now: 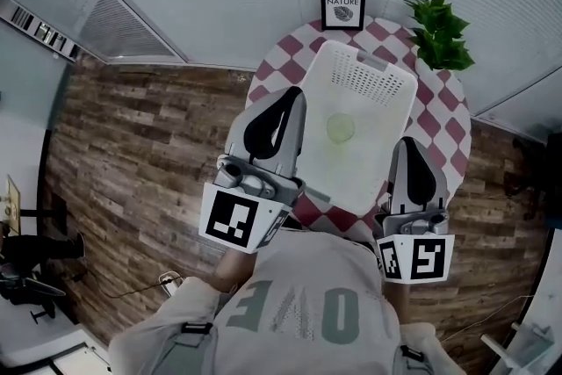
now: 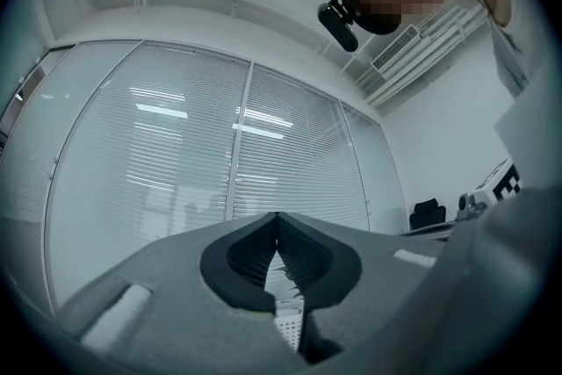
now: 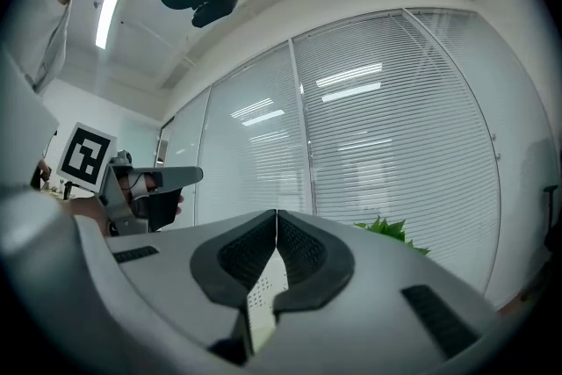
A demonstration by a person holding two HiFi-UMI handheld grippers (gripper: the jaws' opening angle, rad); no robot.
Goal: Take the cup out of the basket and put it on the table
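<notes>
Both empty and closed, left tool (image 1: 283, 103) and right tool (image 1: 413, 152) flank the basket's (image 1: 364, 73) near edge.

L gripper (image 2: 277, 219) at 6 o'clock, jaws shut tip to tip, nothing btwn pads. Sliver of white perforated basket (image 2: 289, 328) shows thru gap below them. Window blinds (image 2: 202, 162) fill centre to 9 o'clock. Head cam (image 2: 338, 24) at 1 o'clock; black chair (image 2: 428, 213) at 4 o'clock.
</notes>
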